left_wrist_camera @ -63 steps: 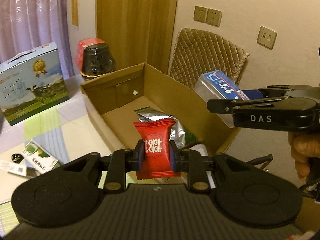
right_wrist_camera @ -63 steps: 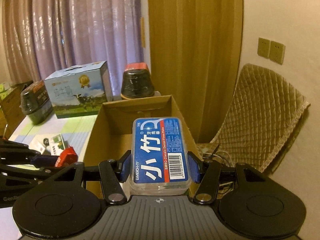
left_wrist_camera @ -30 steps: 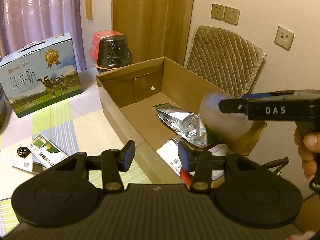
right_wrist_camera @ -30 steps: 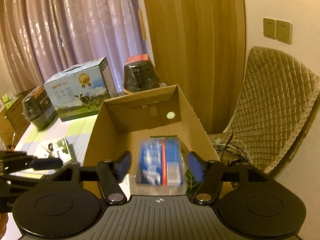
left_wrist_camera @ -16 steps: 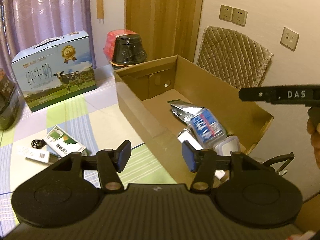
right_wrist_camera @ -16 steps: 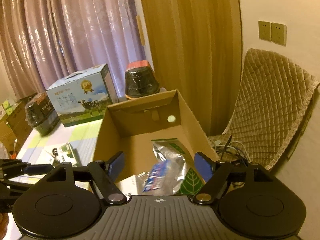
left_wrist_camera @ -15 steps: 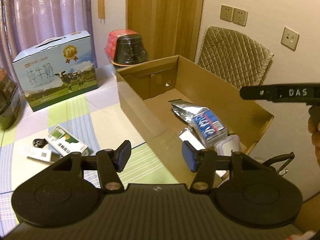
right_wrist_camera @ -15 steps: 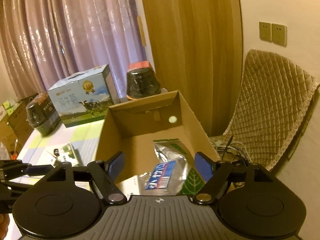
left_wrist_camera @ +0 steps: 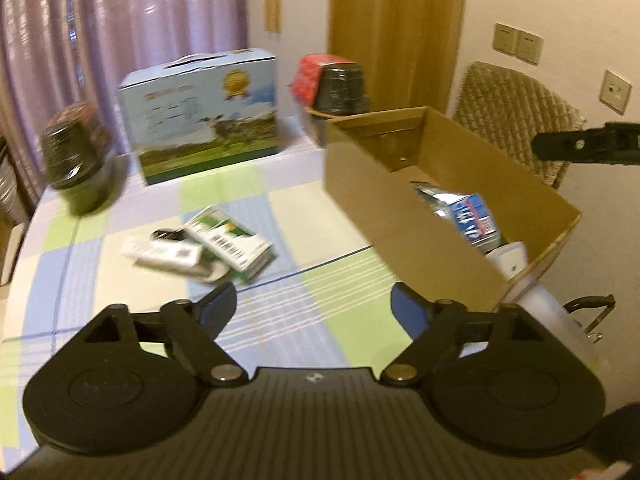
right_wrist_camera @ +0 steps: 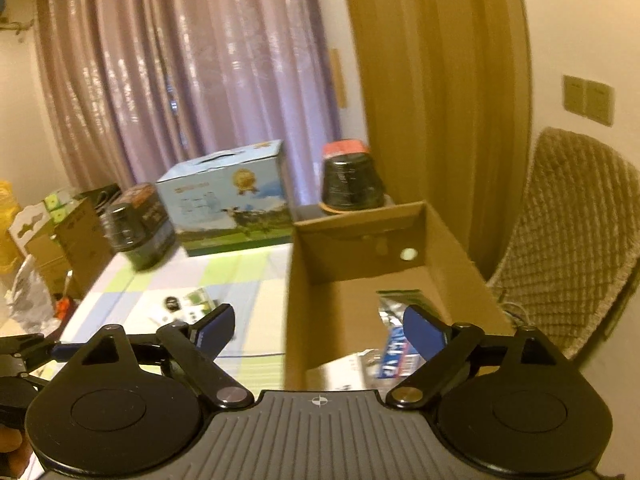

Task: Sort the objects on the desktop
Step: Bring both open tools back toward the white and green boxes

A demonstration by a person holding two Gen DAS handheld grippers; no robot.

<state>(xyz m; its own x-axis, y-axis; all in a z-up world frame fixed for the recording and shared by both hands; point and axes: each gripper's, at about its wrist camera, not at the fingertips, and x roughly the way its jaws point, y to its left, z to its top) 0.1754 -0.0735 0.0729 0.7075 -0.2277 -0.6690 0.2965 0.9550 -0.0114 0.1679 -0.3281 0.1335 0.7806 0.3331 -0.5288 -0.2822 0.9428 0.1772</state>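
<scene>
Two grippers, left (left_wrist_camera: pixel 314 308) and right (right_wrist_camera: pixel 318 326), are held wide open and empty; small packets (left_wrist_camera: pixel 224 240) could be scattered if approached carelessly.

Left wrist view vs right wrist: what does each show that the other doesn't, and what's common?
Left wrist only: the white rectangular container at the near end of the cardboard box, and the green-and-white carton's barcode face.

Right wrist only: the stacked brown cartons past the table's far left edge, and the hole in the box's end wall.

Both: the box, the blue floss case and silver pouch inside, the milk carton, and both grippers, left and right, open and empty.
</scene>
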